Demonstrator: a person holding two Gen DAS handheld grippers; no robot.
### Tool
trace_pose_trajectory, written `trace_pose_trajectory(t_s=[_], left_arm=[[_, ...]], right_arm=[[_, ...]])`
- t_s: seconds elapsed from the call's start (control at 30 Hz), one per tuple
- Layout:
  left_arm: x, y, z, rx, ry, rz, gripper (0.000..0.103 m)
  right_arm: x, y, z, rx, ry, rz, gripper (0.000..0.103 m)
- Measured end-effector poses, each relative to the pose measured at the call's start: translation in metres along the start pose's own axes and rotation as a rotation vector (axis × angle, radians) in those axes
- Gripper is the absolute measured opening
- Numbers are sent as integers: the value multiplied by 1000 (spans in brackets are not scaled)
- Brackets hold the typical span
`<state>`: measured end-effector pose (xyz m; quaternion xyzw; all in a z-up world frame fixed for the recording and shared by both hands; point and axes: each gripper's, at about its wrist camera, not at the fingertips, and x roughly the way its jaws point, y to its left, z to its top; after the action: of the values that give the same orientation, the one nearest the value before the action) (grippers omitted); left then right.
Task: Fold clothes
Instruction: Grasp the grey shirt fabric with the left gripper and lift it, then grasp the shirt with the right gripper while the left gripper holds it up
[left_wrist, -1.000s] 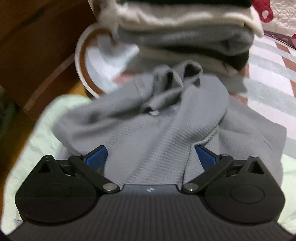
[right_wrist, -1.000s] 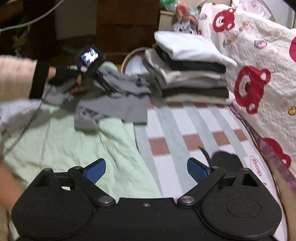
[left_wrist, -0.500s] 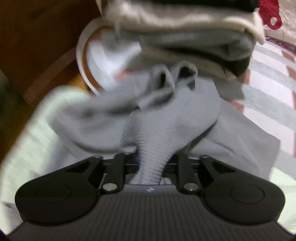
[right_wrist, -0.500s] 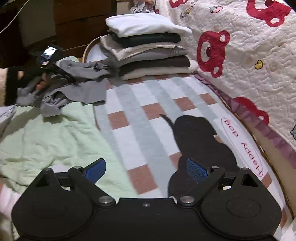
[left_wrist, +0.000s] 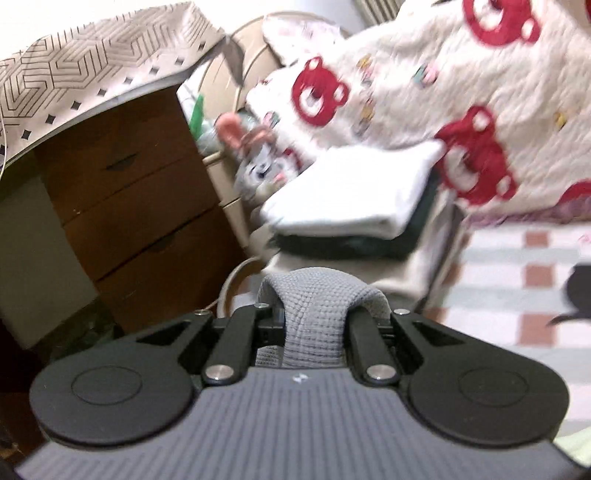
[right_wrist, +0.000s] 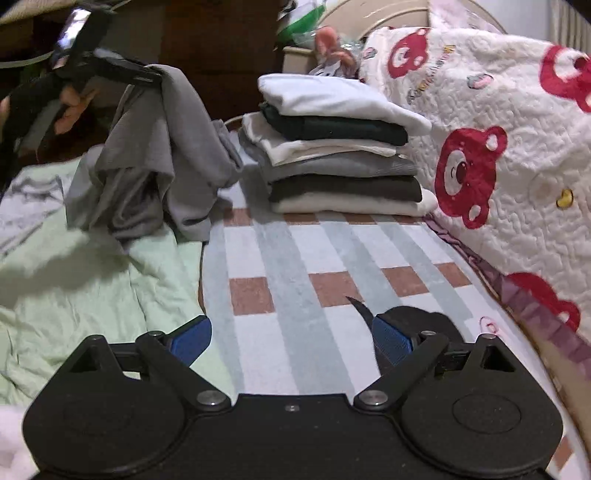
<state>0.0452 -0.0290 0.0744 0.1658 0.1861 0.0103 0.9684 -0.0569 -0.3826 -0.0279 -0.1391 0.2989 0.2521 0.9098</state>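
The left tool is clamped on a grey waffle-knit top, lifting it above the bed beside a stack of folded clothes. The right tool hovers over the checked bedspread, spread wide and holding nothing.

Brown wooden drawers beside checked bed

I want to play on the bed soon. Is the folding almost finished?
Partly. Six folded clothes sit in a stack already. The left claw is shut on a grey waffle-knit top, lifted but unfolded. The right claw is open and empty. A pale green garment lies crumpled, waiting.
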Motion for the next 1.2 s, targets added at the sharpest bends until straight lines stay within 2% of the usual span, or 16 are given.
trace_pose_trajectory(t_s=[0.13, 0.2, 0.27, 0.33, 0.47, 0.57, 0.63, 0.83, 0.97, 1.0, 1.03, 1.13, 1.17, 1.2], left_arm=[[-29, -31, 7, -31, -42, -104, 10], [-39, -46, 16, -39, -73, -165, 10], [-43, -60, 26, -41, -94, -233, 10], [-39, -76, 33, -42, -105, -294, 10], [-32, -97, 41, -119, -61, -426, 10], [-44, -111, 51, -95, -97, -471, 10], [-52, -117, 59, -97, -114, -512, 10], [-65, -135, 86, -177, -79, -743, 10], [-75, -158, 116, -162, -99, -887, 10], [-77, -164, 124, -154, -108, -913, 10], [-79, -170, 133, -147, -116, -937, 10], [-66, -186, 154, -172, -97, -947, 12], [-58, -191, 158, -181, -77, -947, 18], [-50, -197, 161, -187, -57, -944, 38]], right_arm=[[-4, 7, -1, 66, -73, 38, 95], [-7, 15, 1, 104, -115, 65, 91], [-6, 20, 5, 167, -116, 115, 89], [0, 24, 8, 209, -93, 183, 66], [8, 28, -1, 354, -138, 173, 62], [9, 28, -10, 417, -154, 110, 62], [8, 27, -12, 423, -169, 94, 62], [1, 23, -13, 393, -236, 106, 59], [-11, 10, -17, 400, -292, 8, 59], [-18, 3, -18, 392, -316, -17, 44], [-26, -5, -20, 389, -340, -42, 8], [-58, -45, -27, 443, -403, -133, 9], [-72, -60, -32, 474, -426, -186, 9], [-87, -78, -39, 509, -439, -252, 8]])
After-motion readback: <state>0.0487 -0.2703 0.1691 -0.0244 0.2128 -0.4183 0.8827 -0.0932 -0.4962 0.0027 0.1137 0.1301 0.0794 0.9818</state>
